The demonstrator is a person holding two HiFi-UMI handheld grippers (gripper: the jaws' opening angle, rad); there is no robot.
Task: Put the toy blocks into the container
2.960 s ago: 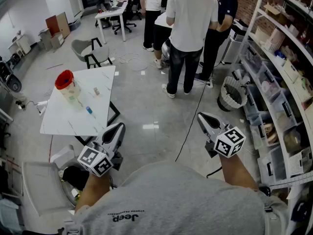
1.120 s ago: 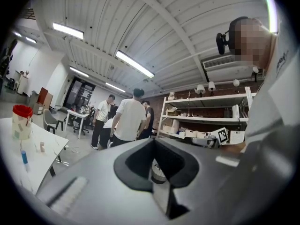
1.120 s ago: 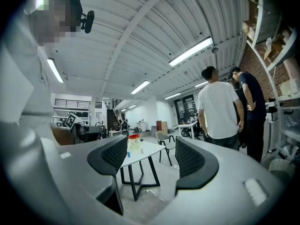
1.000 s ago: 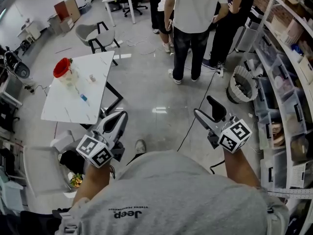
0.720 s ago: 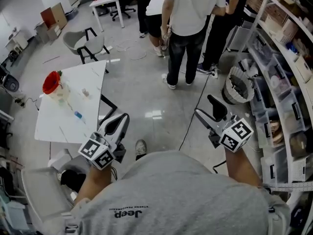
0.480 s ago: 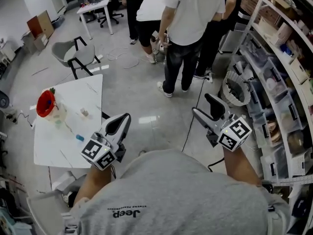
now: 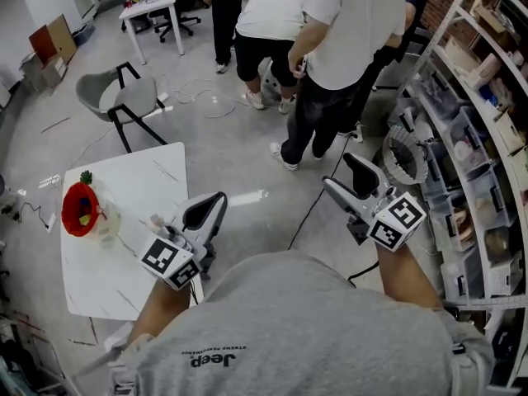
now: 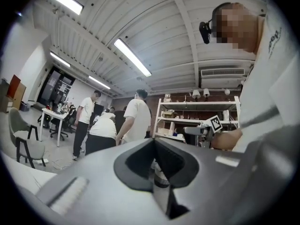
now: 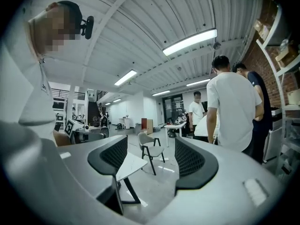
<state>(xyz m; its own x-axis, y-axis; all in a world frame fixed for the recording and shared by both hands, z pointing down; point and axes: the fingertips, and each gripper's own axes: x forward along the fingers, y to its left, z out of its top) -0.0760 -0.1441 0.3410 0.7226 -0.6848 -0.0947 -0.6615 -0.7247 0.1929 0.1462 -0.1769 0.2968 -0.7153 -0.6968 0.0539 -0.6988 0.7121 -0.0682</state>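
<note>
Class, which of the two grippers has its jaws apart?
The right gripper: a chair shows through the gap between its jaws. The left gripper has its jaws closed together.

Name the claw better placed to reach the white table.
Left. The left claw hangs at the white table edge, beside a small block; the right claw is open over the floor.

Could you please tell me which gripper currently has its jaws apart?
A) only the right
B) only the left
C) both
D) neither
A: the right gripper has a wide gap between its jaws with nothing held, while the left gripper has its jaw tips meeting.
</note>
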